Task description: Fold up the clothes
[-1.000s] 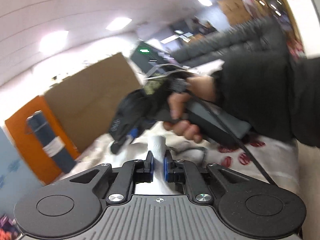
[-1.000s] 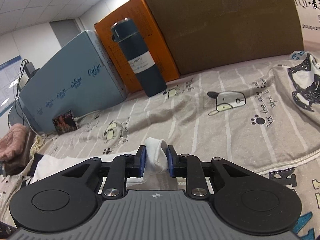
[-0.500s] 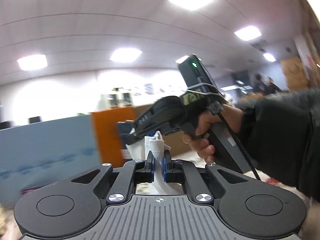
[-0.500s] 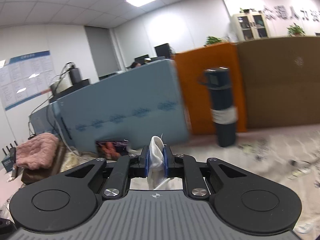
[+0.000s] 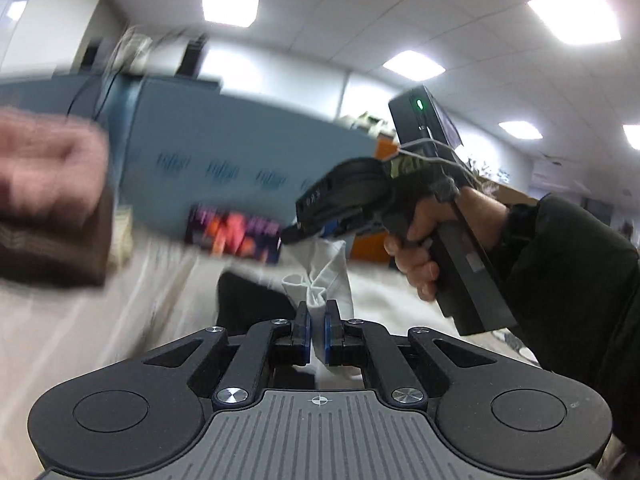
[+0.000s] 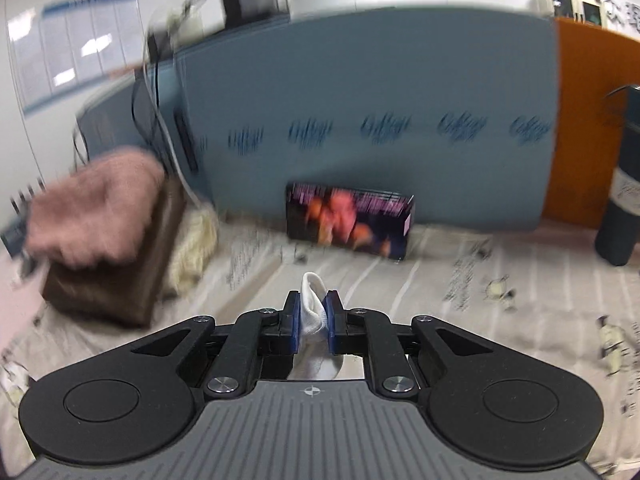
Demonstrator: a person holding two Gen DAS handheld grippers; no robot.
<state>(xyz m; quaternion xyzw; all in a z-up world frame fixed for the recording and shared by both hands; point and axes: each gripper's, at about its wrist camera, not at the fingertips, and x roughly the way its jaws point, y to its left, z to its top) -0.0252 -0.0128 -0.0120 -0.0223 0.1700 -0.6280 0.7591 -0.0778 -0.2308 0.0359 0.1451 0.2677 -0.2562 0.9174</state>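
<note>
- the left gripper (image 5: 316, 326) is clamped on a bunched fold of white garment (image 5: 320, 276); the cloth pokes up between its blue pads and fans out above them.
- the right gripper (image 6: 311, 320) is likewise clenched on a fold of the same white cloth (image 6: 313, 312), which rises as a small peak between the pads and hangs down behind them.
- in the left wrist view the right gripper (image 5: 316, 228) appears just ahead and slightly above, its tip pinching another part of the white cloth, so the garment is held up between the two tools, above the bed.
- the person's right hand (image 5: 436, 236) wraps the handle of that tool; a dark sleeve covers the arm.
- beneath lies a striped sheet with small cartoon prints (image 6: 500, 280).
- a blue-grey panel (image 6: 360, 120) stands at the back, with an orange panel (image 6: 580, 120) to its right.
- a small dark box with a colourful picture (image 6: 348, 224) leans against the blue-grey panel.
- a pink fluffy cloth (image 6: 96, 208) sits on a brown block (image 6: 120, 288) at the left; both are blurred.
- a dark bottle (image 6: 620, 208) stands at the right edge.
</note>
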